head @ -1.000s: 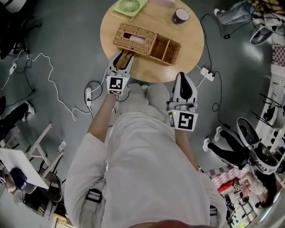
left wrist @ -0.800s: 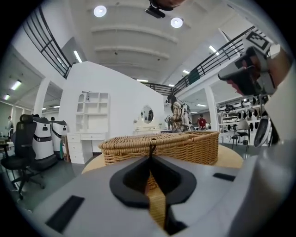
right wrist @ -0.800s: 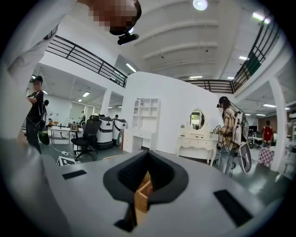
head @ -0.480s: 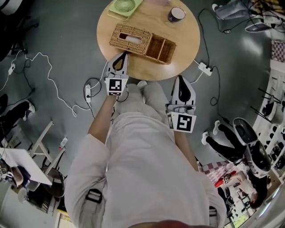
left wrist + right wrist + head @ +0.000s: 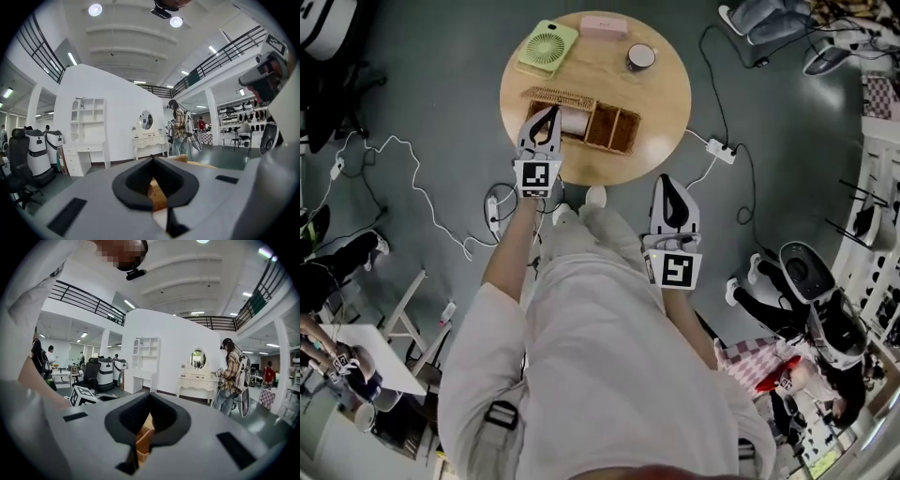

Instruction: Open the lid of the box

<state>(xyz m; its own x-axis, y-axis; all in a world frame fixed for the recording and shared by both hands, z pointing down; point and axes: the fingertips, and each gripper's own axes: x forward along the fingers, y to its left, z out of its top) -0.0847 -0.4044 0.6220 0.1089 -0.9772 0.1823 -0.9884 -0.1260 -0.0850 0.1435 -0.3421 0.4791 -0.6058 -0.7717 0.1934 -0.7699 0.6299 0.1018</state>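
Head view: a round wooden table [image 5: 661,103] held a wicker box [image 5: 607,129]. The lid [image 5: 558,94] stood up on its edge along the far side of the box. The left gripper [image 5: 549,111] reached over the left end of the box, and its tips were at the lid. A white roll [image 5: 574,122] lay inside the box. Past the box sat a green fan [image 5: 548,47], a pink case [image 5: 605,25] and a cup [image 5: 639,57]. The right gripper [image 5: 667,180] hung on the near side of the box, off the table and well apart from the box

Left gripper view: the left gripper [image 5: 152,158] was squeezed tight on the lid [image 5: 158,197], whose brown wicker showed in the small gap under the tips

Right gripper view: the right gripper [image 5: 150,393] had its jaws pressed together and held nothing. The box [image 5: 142,441] showed beyond them, through the gap under the tips
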